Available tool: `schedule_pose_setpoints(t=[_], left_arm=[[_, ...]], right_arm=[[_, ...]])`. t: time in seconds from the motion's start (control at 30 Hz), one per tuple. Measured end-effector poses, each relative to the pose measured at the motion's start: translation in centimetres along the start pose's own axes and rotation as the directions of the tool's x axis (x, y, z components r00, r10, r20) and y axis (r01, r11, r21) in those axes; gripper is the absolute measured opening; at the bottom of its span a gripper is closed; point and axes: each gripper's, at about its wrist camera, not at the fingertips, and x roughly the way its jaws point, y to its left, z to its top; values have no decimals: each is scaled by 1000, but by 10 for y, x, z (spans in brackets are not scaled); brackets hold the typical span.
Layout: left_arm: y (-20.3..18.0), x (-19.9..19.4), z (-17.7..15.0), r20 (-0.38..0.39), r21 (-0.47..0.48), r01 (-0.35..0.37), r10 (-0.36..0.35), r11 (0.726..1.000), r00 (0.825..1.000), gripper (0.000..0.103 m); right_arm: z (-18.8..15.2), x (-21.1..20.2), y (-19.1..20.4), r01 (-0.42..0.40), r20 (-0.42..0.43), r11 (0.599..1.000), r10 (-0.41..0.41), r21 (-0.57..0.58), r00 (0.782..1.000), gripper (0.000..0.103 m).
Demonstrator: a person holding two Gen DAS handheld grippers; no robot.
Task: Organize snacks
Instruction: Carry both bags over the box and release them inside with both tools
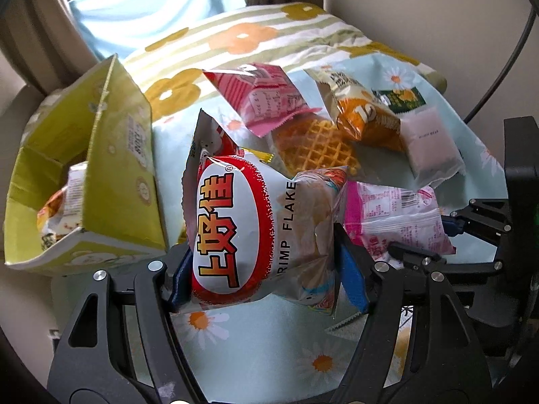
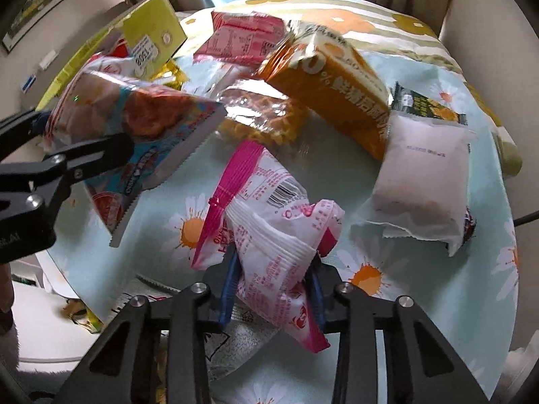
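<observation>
Snacks lie scattered over a daisy-print cloth, two of them gripped. Left gripper: blue pads pressed on both sides of a shrimp flake bag, red oval logo facing the camera, bag lifted clear of the cloth and tilted; jaws roughly half open around its width. Right gripper: blue pads closed narrowly on a pink-and-white packet, pinching its crumpled middle so the packet folds; barcode end points away from the camera. No earlier view, so motion not recorded. In the right wrist view the left gripper comes in from the left edge with the shrimp flake bag, its serrated seam just above the cloth. Just left of the held bag stands a yellow-green carton, top flaps open, with at least one wrapped snack visible inside. Beyond the bag, near the middle of the cloth: a clear-wrapped waffle, partly under a red-pink packet and beside an orange packet. Right of the orange packet lies a pale translucent packet, touching a small dark green packet. Far edge of the surface carries a striped cloth with orange and mustard flowers; curtains behind.
</observation>
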Motion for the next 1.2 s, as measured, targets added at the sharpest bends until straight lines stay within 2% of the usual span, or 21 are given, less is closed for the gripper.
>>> schedule_pose_setpoints(t=[0.27,0.37,0.57,0.7,0.83,0.97,1.2], left_arm=[[9,-41,0,69,-74,-20,25,997,997,69],[21,-63,0,104,-122,-23,35,992,994,69],[60,-106,9,200,-215,-5,49,977,979,69],[97,-124,16,255,-252,17,49,968,966,69],[142,-132,23,289,-277,34,49,960,956,69],[193,-132,29,288,-286,37,49,958,956,69],[293,-120,31,270,-338,34,62,940,961,69]], right_arm=[[16,-39,-7,-19,77,1000,18,13,997,33],[26,-58,-8,-21,121,1000,21,3,992,33],[40,-94,14,-22,220,999,30,-38,975,33],[67,-116,34,-53,261,997,66,-56,963,33],[98,-125,64,-39,299,996,62,-82,952,33],[127,-127,103,-52,323,996,72,-71,944,33],[171,-104,169,-98,329,993,115,-66,937,33]])
